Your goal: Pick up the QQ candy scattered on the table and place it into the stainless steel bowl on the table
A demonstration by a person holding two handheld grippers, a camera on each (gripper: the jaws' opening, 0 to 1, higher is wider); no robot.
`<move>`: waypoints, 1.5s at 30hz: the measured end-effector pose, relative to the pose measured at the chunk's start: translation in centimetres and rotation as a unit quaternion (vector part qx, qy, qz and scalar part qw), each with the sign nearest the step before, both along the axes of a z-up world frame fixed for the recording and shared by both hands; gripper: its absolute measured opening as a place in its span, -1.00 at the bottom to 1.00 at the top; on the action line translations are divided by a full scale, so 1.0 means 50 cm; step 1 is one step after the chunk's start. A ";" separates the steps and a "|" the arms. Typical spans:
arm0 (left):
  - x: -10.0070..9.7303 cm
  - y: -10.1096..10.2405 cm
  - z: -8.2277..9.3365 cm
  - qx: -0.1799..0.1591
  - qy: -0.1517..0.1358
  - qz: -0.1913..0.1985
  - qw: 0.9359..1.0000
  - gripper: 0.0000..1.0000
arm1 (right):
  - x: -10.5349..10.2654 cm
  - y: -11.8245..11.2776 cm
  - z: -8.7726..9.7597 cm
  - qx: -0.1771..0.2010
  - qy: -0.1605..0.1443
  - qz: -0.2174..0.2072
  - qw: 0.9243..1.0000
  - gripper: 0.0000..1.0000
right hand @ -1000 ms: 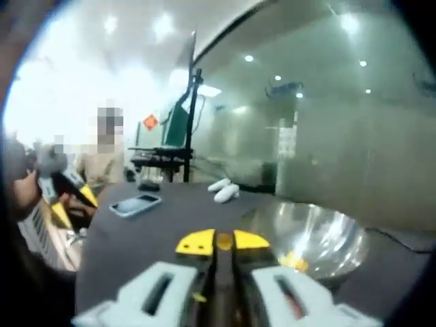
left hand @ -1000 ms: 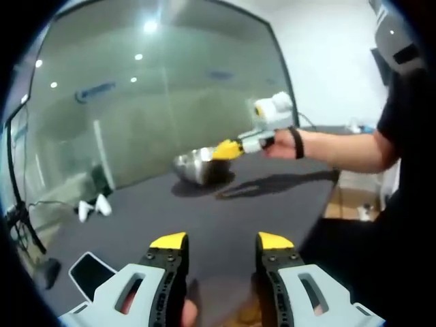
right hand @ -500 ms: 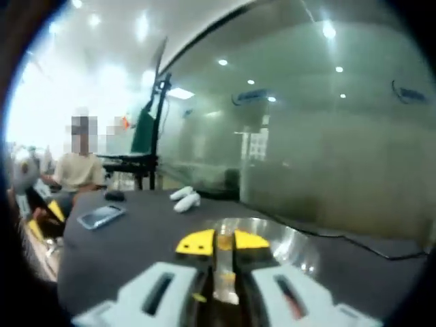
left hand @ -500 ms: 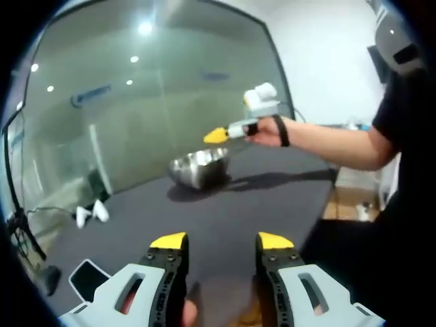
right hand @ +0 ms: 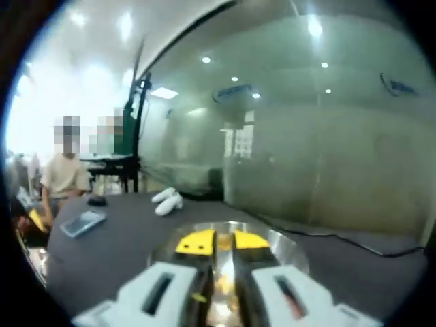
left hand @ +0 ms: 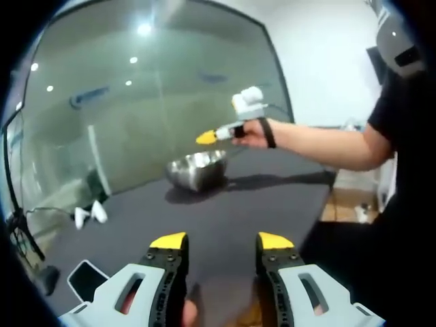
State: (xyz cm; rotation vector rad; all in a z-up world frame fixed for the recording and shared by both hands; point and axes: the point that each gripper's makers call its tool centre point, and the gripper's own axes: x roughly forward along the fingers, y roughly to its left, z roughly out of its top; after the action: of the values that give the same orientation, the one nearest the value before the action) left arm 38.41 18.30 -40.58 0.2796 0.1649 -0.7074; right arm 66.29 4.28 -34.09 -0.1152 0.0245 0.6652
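Two hand-held grippers were at work over the dark desk [left hand: 225, 211]. The right hand-held gripper [right hand: 216, 240] hung directly above the stainless steel bowl [right hand: 286, 248], its yellow-tipped jaws drawn nearly together with only a narrow slit between them; whether a QQ candy sat in that slit could not be told. Small orange pieces, probably QQ candy [right hand: 238, 305], showed blurred in the bowl's bottom below the jaws. The left hand-held gripper [left hand: 221, 240] waited low at the near edge of the desk, jaws wide apart and holding nothing, well apart from the bowl. For a drop, the bowl lay straight beneath the right one, clearly the nearer. A phone [right hand: 82, 222] and two white objects [right hand: 165, 200] lay off to one side.
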 end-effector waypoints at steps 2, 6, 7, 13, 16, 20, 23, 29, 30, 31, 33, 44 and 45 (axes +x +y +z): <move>-0.001 0.000 0.001 0.001 -0.002 0.000 1.000 -0.18 | 0.014 -0.007 -0.007 0.004 0.007 -0.006 1.000 -0.81; -0.004 -0.002 0.008 -0.008 -0.007 0.000 1.000 -0.18 | 0.044 -0.026 -0.031 -0.002 0.029 -0.024 0.999 -0.80; -0.005 -0.003 0.008 -0.010 -0.009 -0.001 1.000 -0.18 | 0.044 -0.029 -0.033 0.001 0.033 -0.027 0.999 -0.80; -0.005 -0.009 0.006 -0.009 -0.007 -0.006 1.000 -0.18 | 0.041 -0.034 -0.036 0.002 0.032 -0.030 0.999 -0.76; -0.004 -0.012 0.003 -0.008 -0.005 -0.007 1.000 -0.18 | 0.043 -0.039 -0.041 0.002 0.037 -0.027 0.999 -0.57; 0.001 -0.016 0.006 -0.010 -0.006 -0.009 1.000 -0.18 | 0.036 -0.044 -0.039 0.008 0.042 -0.021 0.999 -0.58; 0.006 -0.018 0.007 -0.010 -0.007 -0.010 1.000 -0.18 | 0.020 -0.053 -0.029 0.005 0.035 -0.024 0.999 -0.59; 0.017 -0.016 0.009 -0.015 -0.009 -0.009 1.000 -0.18 | -0.073 -0.076 0.003 -0.009 -0.002 -0.001 1.000 -0.49; 0.018 -0.017 0.008 -0.015 -0.008 -0.010 1.000 -0.18 | -0.093 -0.083 0.000 -0.009 0.003 0.001 1.000 -0.49; 0.020 -0.017 0.006 -0.013 -0.007 -0.011 1.000 -0.18 | -0.113 -0.090 -0.003 -0.007 0.008 0.006 1.000 -0.49; 0.023 -0.018 0.006 -0.010 -0.007 -0.013 1.000 -0.17 | -0.139 -0.102 -0.002 0.000 0.007 0.015 1.000 -0.49; 0.042 -0.018 0.016 -0.016 -0.012 -0.009 1.000 -0.17 | -0.294 -0.171 -0.065 -0.014 0.023 0.041 0.999 -0.45; 0.043 -0.017 0.016 -0.017 -0.012 -0.008 1.000 -0.17 | -0.307 -0.175 -0.068 -0.010 0.029 0.042 0.999 -0.46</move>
State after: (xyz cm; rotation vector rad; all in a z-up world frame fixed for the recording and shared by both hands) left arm 40.57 17.43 -39.76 0.2573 0.1272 -0.7208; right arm 50.94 -4.47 -37.48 -0.1173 0.0837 0.7515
